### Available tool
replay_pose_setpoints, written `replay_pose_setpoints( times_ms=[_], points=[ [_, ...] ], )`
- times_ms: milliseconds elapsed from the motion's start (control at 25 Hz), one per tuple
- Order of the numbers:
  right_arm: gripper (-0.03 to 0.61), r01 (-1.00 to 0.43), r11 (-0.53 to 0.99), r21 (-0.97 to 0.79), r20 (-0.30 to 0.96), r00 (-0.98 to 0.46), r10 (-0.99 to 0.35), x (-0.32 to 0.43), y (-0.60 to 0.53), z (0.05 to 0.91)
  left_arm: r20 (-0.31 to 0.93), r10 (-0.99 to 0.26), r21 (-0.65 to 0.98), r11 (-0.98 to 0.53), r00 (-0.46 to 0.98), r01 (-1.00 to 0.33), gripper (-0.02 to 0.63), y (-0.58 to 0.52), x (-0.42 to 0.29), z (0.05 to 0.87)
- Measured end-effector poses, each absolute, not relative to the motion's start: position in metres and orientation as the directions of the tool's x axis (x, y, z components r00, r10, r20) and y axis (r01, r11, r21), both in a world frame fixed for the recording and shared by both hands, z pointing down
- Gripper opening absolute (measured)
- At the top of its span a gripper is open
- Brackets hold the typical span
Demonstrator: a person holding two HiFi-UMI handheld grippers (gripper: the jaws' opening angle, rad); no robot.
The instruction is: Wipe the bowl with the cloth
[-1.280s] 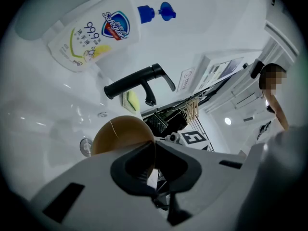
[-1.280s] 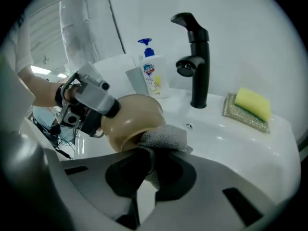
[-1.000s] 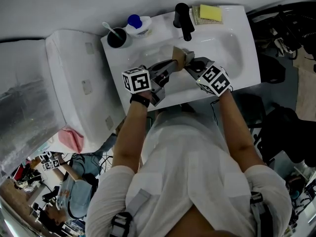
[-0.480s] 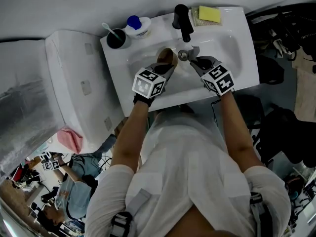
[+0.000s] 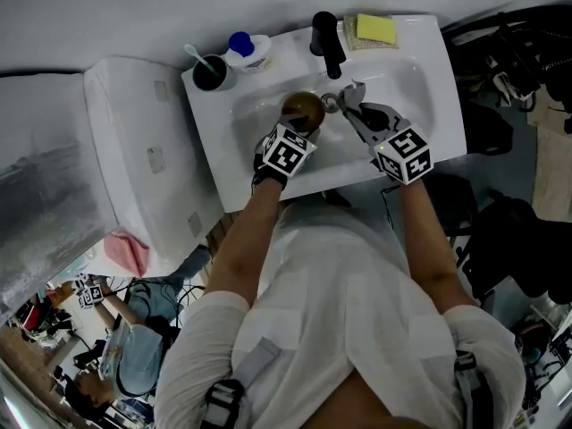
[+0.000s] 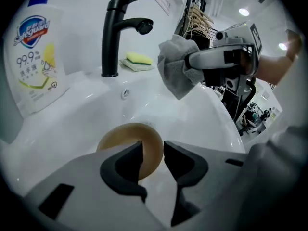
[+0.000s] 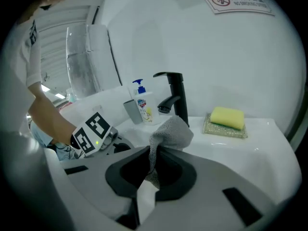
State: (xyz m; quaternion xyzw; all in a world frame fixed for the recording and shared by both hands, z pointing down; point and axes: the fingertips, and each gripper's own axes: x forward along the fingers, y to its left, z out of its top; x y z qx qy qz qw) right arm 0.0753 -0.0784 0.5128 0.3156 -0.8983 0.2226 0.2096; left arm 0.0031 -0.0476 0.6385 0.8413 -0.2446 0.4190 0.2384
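Bowl [image 5: 302, 109] in sink [image 5: 420, 83] (black faucet [image 5: 327, 41] behind), rim between opening left gripper [image 6: 154, 159]; right gripper [image 7: 153, 171] pinches cloth [image 7: 169, 133].

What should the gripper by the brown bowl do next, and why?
Probably draw the left gripper back off the bowl. Its jaws are opening, the bowl sits in the sink with no pad pressing on it, and the right gripper holds the cloth apart from it.

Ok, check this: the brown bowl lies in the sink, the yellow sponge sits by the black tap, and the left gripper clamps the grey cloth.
Wrong gripper: the right gripper view shows the right gripper clamping the grey cloth. The left gripper has its jaws opening, with the rim of the brown bowl in the gap. The bowl does lie in the sink, the yellow sponge by the black tap.
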Motion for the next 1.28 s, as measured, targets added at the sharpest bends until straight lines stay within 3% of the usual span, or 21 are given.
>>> replay_pose_setpoints(
  times_ms=[240,560,920,1080,1280],
  points=[
    [0.041,-0.676,0.659,-0.329,0.397,-0.733,-0.553,0.088,-0.080,0.479,0.754,-0.277,0.233,-0.734,0.595,-0.638,0.143,-0.051,0.002,0.602],
    [0.041,-0.659,0.693,-0.293,0.258,-0.752,-0.606,0.096,-0.089,0.411,0.550,-0.544,0.240,-0.624,0.634,-0.744,0.099,-0.083,-0.047,0.487],
    [0.041,-0.684,0.708,-0.177,0.096,-0.728,-0.679,0.113,-0.099,0.319,0.145,-0.842,0.129,-0.505,0.520,-0.853,0.037,-0.094,-0.117,0.325],
    [0.041,-0.711,0.692,-0.126,0.022,-0.699,-0.714,0.127,-0.100,0.285,-0.001,-0.889,0.064,-0.458,0.459,-0.887,0.035,-0.088,-0.137,0.274],
    [0.040,-0.734,0.676,-0.065,-0.043,-0.674,-0.737,0.138,-0.101,0.254,-0.068,-0.905,0.032,-0.424,0.421,-0.905,0.035,-0.081,-0.149,0.244]
  ],
)
